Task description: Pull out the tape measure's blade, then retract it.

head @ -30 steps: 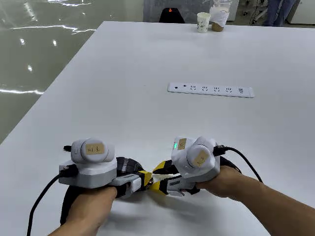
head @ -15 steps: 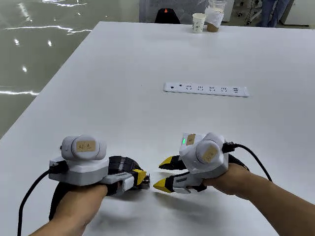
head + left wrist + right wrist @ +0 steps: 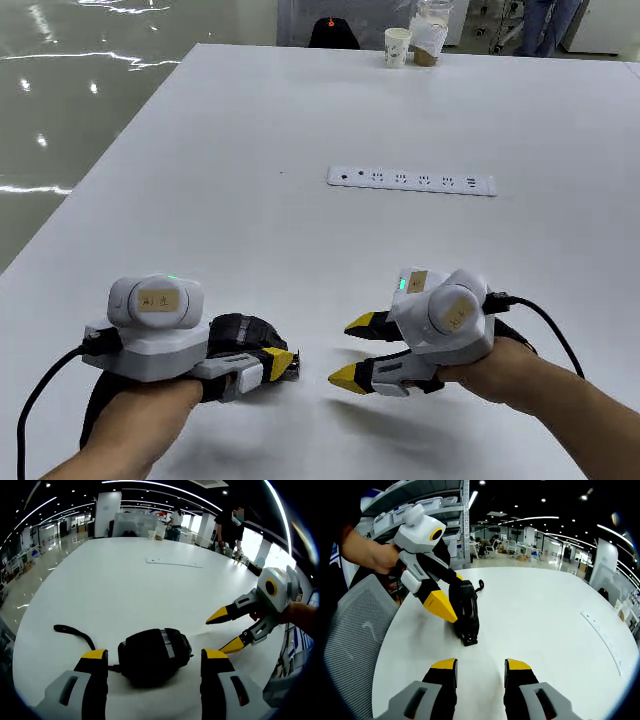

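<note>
Over the last second the two grippers have drawn apart. They were tip to tip at the mouth of the tape measure (image 3: 466, 611) and now stand well apart on the white desk (image 3: 300, 120). The right tongs (image 3: 352, 350) are spread and hold nothing. No blade spans the gap between the grippers, and in the right gripper view the blade's hook end (image 3: 470, 641) sits tight against the black case. By that showing the blade is inside the case. Either the pull and retract are already done or the hook slipped free before any length came out, and the pictures do not settle which. The case stands on edge on the desk between the left tongs (image 3: 154, 655), with its black wrist cord (image 3: 75, 631) trailing off to one side. The yellow tips bracket the case on both sides, but it cannot be told whether they press on it or only stand beside it. If another pull is needed, the right tongs would have to come back to the hook and pinch it. Of containers there is only a paper cup (image 3: 397, 46) at the far end of the desk, with a bag-wrapped cup (image 3: 428, 35) just beside it. What they hold cannot be seen. A power strip (image 3: 411, 181) lies mid-desk, well away from the work.
</note>
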Tool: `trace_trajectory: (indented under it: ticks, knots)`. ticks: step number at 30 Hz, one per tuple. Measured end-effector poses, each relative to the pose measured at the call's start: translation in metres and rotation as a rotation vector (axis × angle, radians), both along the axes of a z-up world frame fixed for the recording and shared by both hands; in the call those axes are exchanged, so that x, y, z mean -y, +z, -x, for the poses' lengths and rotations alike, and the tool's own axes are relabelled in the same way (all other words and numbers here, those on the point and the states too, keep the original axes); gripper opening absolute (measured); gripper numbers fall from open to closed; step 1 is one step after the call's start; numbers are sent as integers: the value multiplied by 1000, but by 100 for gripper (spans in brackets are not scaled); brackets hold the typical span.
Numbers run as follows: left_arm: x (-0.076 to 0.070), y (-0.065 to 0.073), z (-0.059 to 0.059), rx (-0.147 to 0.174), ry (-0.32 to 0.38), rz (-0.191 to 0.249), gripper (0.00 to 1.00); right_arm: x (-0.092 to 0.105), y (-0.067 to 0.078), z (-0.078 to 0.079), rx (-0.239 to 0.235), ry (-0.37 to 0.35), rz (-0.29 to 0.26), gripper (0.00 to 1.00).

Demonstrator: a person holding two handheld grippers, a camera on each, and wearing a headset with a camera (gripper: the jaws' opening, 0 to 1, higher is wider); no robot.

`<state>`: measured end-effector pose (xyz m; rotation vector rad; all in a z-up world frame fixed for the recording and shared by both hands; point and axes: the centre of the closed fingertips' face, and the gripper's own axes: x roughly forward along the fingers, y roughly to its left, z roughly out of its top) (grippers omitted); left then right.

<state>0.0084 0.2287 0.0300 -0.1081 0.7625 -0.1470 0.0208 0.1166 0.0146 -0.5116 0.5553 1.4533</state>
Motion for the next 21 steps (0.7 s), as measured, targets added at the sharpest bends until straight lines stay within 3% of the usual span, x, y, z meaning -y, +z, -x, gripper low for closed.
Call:
trace_trajectory:
  ticks: [9,21]
  knots:
    - [1,-2,10,12,-37,-12,73,21,3,1,-1,-55,-3,42]
    - [3,0,22,53,-107,-16,77,50,8,5,2,-142,-17,49]
